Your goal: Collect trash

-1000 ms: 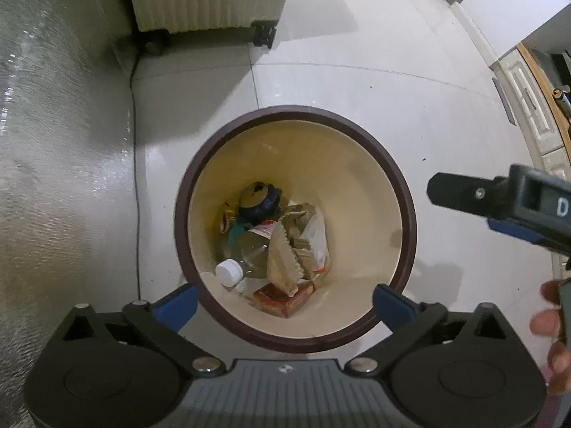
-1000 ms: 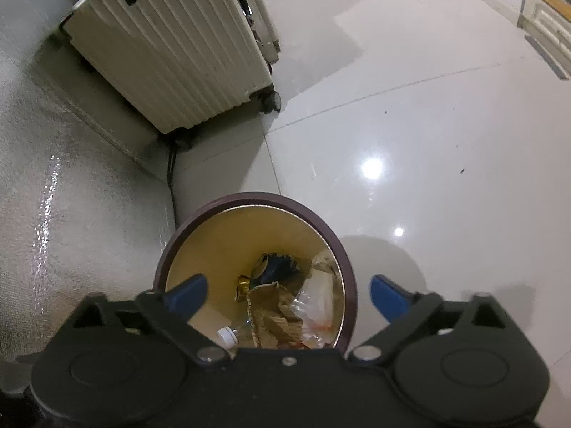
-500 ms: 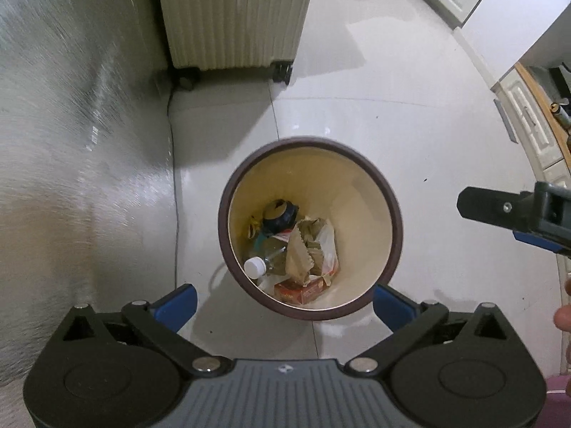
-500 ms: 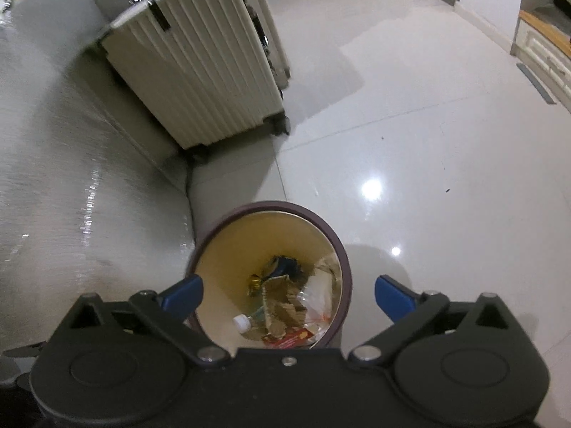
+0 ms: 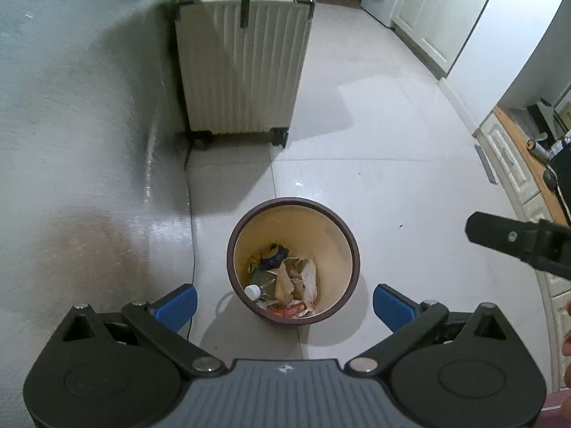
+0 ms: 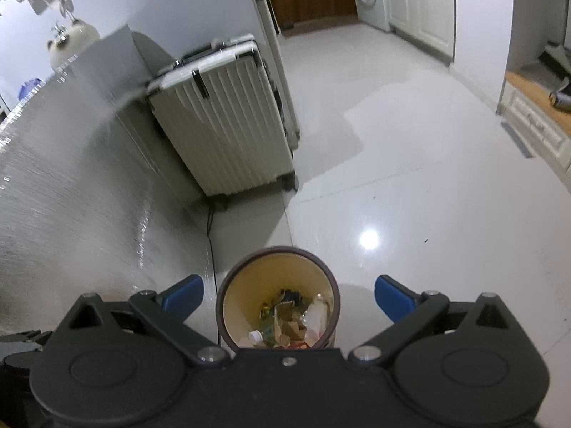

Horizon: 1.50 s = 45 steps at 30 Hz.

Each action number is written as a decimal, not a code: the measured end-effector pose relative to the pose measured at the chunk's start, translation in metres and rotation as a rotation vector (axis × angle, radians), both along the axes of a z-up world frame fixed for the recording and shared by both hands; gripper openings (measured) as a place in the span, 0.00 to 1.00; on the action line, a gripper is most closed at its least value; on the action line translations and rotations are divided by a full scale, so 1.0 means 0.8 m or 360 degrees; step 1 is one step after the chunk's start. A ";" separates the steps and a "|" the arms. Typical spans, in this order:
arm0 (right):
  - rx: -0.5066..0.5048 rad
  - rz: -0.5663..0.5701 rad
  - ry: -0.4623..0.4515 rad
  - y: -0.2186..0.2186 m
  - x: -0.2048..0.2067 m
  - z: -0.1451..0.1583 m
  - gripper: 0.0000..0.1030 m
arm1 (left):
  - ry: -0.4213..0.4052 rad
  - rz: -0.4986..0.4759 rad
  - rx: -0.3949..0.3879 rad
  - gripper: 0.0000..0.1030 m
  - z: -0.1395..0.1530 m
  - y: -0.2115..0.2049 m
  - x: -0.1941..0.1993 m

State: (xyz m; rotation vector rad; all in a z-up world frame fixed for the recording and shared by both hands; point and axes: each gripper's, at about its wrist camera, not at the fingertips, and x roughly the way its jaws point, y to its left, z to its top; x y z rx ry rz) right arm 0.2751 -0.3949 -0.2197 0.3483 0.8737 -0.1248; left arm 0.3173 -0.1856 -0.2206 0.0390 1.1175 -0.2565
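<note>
Trash point(image 5: 285, 285) is lying in the bottom of a round bin point(image 5: 353, 249) with a dark rim, which is standing on the pale tiled floor point(image 5: 392, 185) between the fingers of both tools as seen from above. A bottle with a white cap point(image 5: 252, 290), crumpled brown paper point(image 5: 287, 278), clear plastic wrap point(image 5: 309, 280) and a small red box point(image 5: 287, 309) are being shown among it. The left gripper point(image 5: 284, 303) is being held with its blue-padded fingers point(image 5: 176, 303) spread wide and nothing between them; the right gripper point(image 6: 288, 297) is likewise being held apart and empty, well above the bin.

No loose rubbish is being shown on the floor in either view, so the step in hand is judged to be a search for the next piece. It is best done by keeping both tools raised and spread, and by sweeping the cameras slowly across the floor and along the base of the cream suitcase point(image 5: 242, 64). The thin cable point(image 5: 191, 214) beside the bin should be avoided, and the bin itself should not be knocked.
</note>
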 end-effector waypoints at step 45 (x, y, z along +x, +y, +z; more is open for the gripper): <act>-0.0251 0.0068 -0.0358 0.110 -0.220 0.235 1.00 | -0.0583 0.0080 -0.0015 1.00 0.257 0.151 -0.212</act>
